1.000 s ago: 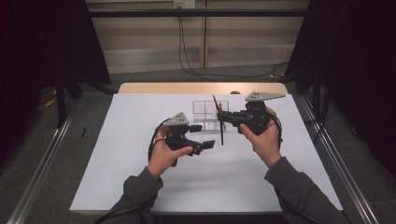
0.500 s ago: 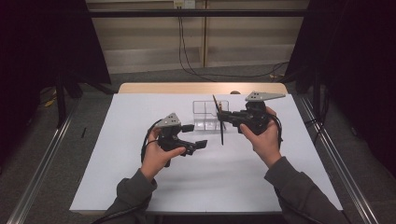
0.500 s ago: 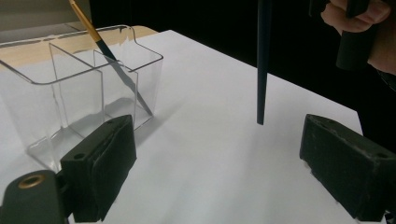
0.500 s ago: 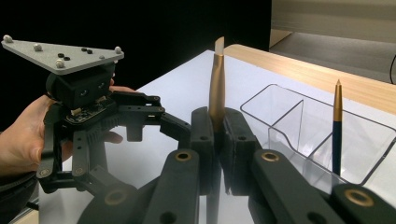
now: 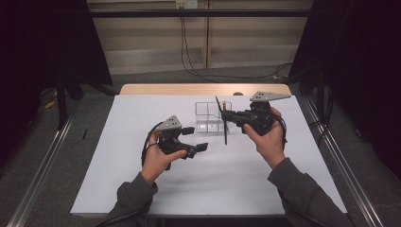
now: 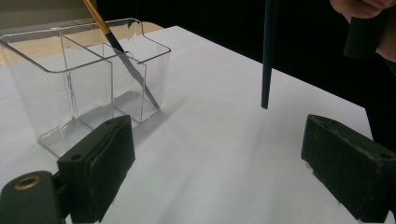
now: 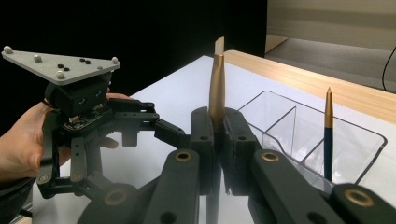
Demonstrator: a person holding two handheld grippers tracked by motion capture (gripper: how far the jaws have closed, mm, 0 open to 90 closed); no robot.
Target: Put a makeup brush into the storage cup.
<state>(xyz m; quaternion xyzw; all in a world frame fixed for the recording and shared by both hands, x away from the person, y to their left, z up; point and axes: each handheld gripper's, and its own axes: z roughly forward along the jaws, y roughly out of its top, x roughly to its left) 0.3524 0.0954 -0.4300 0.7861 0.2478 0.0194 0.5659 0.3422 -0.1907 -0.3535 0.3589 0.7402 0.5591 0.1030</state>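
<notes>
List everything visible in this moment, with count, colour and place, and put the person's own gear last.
Table: one, white top with a wooden far edge, centre of the high view.
Clear organiser: one, transparent, divided into compartments, far middle of the table.
Brush in organiser: one, dark blue with gold end, leaning in a compartment.
Held brush: one, gold and dark, upright over the table beside the organiser.
Left gripper: one, black, jaws open, nothing between them.
Right gripper: one, black, shut on the held brush.
Hands: two, in dark sleeves.
</notes>
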